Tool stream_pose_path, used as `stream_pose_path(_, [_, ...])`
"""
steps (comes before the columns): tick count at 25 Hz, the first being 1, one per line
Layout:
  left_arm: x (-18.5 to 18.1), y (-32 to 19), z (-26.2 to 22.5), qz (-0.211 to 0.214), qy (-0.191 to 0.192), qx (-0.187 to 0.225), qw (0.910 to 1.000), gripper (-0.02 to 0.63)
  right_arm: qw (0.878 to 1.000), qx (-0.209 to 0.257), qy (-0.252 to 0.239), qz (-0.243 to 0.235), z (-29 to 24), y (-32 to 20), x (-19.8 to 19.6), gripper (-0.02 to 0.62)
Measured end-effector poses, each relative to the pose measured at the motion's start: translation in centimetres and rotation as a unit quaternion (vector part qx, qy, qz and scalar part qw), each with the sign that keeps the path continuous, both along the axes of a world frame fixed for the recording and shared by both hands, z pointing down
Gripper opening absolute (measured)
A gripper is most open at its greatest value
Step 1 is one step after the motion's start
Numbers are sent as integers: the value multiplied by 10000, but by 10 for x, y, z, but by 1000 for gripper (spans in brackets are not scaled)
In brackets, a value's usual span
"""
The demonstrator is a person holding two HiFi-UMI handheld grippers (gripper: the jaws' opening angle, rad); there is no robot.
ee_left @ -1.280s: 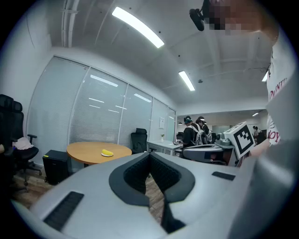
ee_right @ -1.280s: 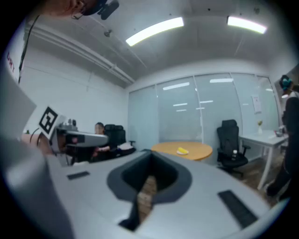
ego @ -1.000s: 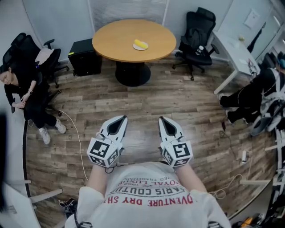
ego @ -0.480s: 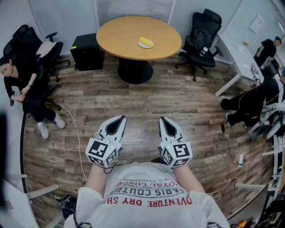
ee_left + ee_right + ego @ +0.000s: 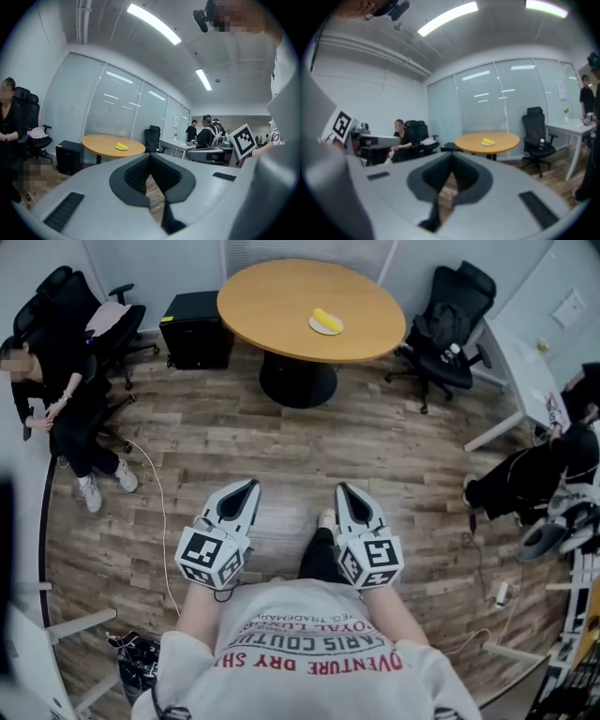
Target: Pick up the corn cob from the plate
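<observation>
A yellow corn cob [image 5: 326,319] lies on a small white plate [image 5: 322,328] on a round wooden table [image 5: 272,301] at the far side of the room. The corn cob [image 5: 122,146] shows small in the left gripper view, and the corn cob [image 5: 488,141] also in the right gripper view, well ahead of the jaws. My left gripper [image 5: 247,487] and right gripper [image 5: 343,490] are held side by side in front of my chest, above the wood floor, far from the table. On both, the jaws are shut with nothing between them.
A black cabinet [image 5: 195,329] stands left of the table and a black office chair [image 5: 455,324] right of it. A person [image 5: 56,399] sits at the left on another chair. A white desk [image 5: 525,381] and more people are at the right. A cable [image 5: 161,521] runs over the floor.
The table with the corn has shifted right in the head view as I step forward. A leg and shoe now show between the grippers. Both grippers stay shut.
</observation>
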State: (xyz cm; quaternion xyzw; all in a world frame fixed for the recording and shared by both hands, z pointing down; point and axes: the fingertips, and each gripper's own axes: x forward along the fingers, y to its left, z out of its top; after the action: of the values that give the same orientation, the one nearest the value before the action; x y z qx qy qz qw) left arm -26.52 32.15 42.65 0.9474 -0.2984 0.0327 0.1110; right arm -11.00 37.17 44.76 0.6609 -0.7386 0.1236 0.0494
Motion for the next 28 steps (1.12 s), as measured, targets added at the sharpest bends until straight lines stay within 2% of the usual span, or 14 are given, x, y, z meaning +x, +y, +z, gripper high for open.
stream_pose_path(9, [59,-78,2,-450,-193,28,9988,35,9989,-65,-205,-417,8,-99,68,29])
stream_pose_path(19, [166,-193,-6,-883,-252,62,9958,35,9963,-199,-232,-806,5,-226,181,29])
stream_pose_path(25, [232,-243,-5,-786,-187,-25,9967,35,9957,-435,-144,-807,11,-276,228,29])
stream_pose_path(28, [252,-259,2,-674,-249,-97,9974,35,9957,-487,-169,-772,15,-293,245,29])
